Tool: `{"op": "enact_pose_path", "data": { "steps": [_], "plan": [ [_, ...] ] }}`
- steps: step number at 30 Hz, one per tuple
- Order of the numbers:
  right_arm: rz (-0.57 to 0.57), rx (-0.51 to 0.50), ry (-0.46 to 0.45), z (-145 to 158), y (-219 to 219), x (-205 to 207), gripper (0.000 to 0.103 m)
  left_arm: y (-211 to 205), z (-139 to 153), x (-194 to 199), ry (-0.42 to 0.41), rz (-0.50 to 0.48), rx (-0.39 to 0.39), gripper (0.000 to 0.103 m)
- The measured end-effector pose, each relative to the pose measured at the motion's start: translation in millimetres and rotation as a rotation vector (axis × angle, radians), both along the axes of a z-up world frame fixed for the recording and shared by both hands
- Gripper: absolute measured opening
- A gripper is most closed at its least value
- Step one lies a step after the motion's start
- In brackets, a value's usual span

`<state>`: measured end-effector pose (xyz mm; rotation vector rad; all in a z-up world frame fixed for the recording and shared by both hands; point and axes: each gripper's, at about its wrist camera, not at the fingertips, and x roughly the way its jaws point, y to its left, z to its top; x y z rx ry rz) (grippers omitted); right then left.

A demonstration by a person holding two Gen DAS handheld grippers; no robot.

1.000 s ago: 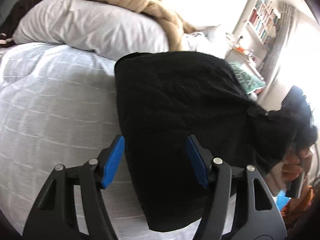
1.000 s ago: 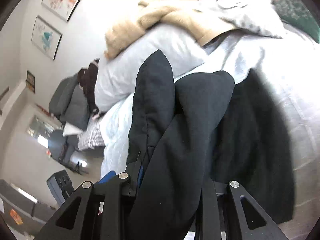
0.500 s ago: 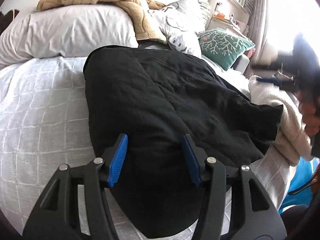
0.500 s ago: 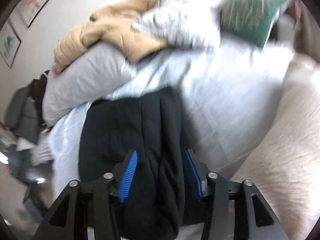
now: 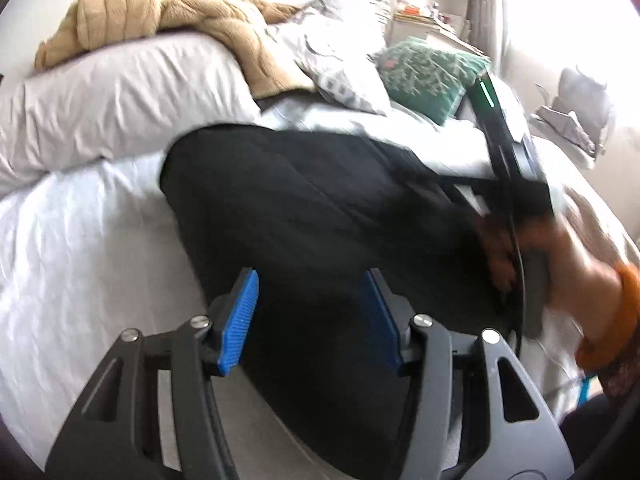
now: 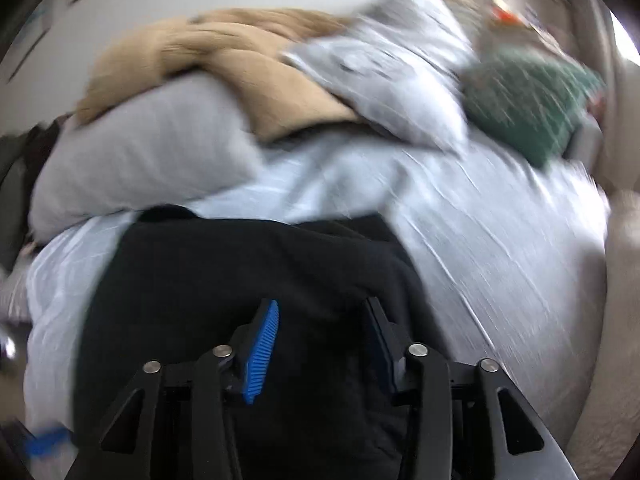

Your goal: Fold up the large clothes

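Lying flat across the pale bed (image 5: 72,248), the black garment (image 5: 304,208) takes up most of what we see from both wrists. Our left gripper (image 5: 310,316) hangs over its near edge with the jaws parted about halfway, blue pads (image 5: 240,320) clear of the cloth and nothing pinched between them. Our right gripper (image 6: 320,344) sits over the same garment (image 6: 240,272), its jaws narrower, having just been closing a little; the fabric lies under and between the pads, but we see no pinch on it (the view is blurred, so we go no further than that). In the left view the right hand (image 5: 560,256), with an orange cuff, holds that other gripper at the garment's far right edge. Behind the garment a grey pillow (image 5: 120,96) carries a tan blanket (image 5: 180,12), and just beside them lie a patterned pillow (image 5: 340,60) and a green cushion (image 5: 428,76).
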<state>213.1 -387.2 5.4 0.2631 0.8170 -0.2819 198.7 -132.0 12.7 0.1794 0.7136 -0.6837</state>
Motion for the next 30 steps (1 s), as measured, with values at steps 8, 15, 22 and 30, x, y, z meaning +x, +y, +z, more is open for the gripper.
{"op": "enact_pose_path", "data": {
  "steps": [8,15,22,30],
  "plan": [
    [-0.051,-0.01,0.056,-24,-23,-9,0.049,-53,1,89,-0.045,0.126,0.012,0.056],
    [-0.061,0.057,0.052,-50,-39,-6,0.051,-86,-80,142,0.068,0.2,0.202,0.058],
    [-0.054,0.048,0.034,-61,-37,-2,0.052,-82,-83,140,0.063,0.212,0.19,0.059],
    [-0.025,0.184,0.079,-25,-46,-19,0.069,-37,-26,94,0.183,0.181,0.105,0.082]
  ]
}}
